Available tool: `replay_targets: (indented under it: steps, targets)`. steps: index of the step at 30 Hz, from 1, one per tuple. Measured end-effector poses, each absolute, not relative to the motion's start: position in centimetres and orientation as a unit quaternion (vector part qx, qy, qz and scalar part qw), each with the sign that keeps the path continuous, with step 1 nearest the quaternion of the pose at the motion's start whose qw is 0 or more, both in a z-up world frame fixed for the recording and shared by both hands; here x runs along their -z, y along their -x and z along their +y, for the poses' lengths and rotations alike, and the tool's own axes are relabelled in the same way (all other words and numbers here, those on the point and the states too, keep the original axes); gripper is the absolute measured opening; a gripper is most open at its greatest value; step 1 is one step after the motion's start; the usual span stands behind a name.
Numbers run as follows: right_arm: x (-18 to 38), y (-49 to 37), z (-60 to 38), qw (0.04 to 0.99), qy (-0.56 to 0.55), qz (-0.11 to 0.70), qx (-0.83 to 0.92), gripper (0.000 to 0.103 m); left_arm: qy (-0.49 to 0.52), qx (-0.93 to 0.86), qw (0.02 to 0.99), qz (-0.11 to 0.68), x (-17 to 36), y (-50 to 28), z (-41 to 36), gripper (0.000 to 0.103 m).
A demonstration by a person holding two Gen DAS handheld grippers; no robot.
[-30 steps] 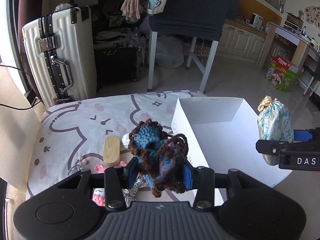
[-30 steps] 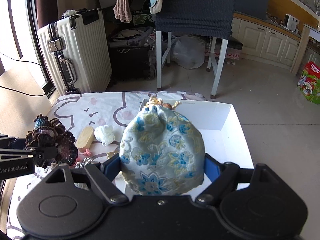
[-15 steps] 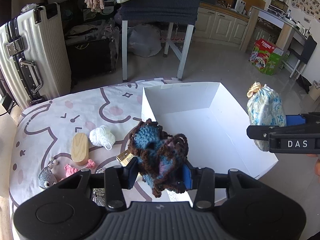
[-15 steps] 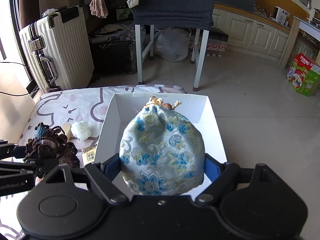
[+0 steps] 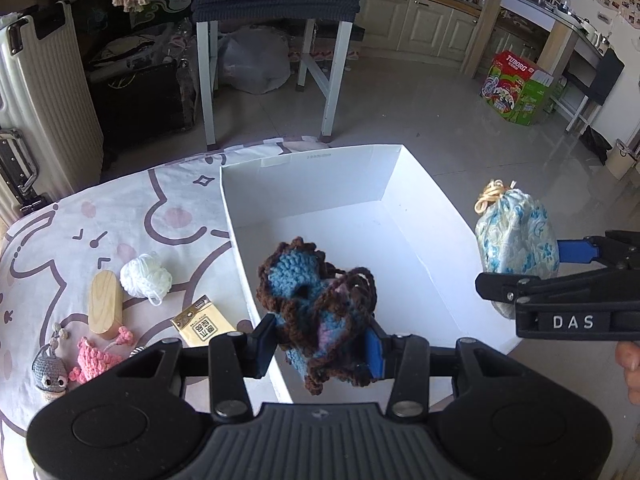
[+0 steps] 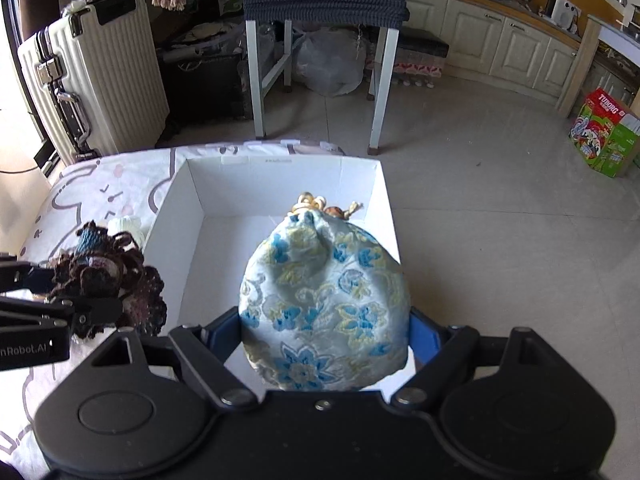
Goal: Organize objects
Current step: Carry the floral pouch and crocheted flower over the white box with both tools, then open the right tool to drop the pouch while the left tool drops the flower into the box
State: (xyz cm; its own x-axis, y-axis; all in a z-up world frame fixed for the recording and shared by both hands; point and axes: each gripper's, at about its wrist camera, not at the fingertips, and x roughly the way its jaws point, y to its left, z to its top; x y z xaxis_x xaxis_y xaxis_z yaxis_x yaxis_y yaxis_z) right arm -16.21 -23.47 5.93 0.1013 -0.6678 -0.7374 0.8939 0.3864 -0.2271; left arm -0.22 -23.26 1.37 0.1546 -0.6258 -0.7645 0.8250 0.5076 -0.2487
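One crochet piece (image 5: 316, 308) in left tool (image 5: 320, 344), one pouch (image 6: 324, 304) in right tool (image 6: 324, 336), one box (image 5: 312, 168)

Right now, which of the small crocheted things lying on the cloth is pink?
The pink crochet piece, between the grey crochet figure with eyes and the wooden block. The white yarn ball lies farther back.

Daylight, bright and uneven. Sun entered from the left in both views; the window edge (image 6: 16, 136) was blown out to white. The white box (image 5: 320, 168) was sunlit on its inner walls, one side wall shaded. The floor (image 6: 500, 200) carried a soft sheen. The space under the chair (image 6: 324, 0) was dim, detail there lost. Strong fisheye bending at the edges, corners vignetted black. Focus was sharp at centre; the suitcase (image 5: 36, 92) was slightly smeared near the rim.
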Motion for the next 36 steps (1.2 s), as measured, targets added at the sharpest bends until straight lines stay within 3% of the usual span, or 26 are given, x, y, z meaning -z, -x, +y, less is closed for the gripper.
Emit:
replay_targets:
  steps: [20, 36]
  targets:
    - [-1.3, 17.8, -28.1, 0.692, -0.176, 0.48, 0.509, 0.085, -0.185, 0.482, 0.704, 0.488, 2.8, 1.2, -29.3, 0.046]
    - [-0.2, 17.7, -29.2, 0.682, -0.2, 0.496, 0.499, 0.085, -0.254, 0.494, 0.668, 0.496, 5.3, 1.2, -31.4, 0.046]
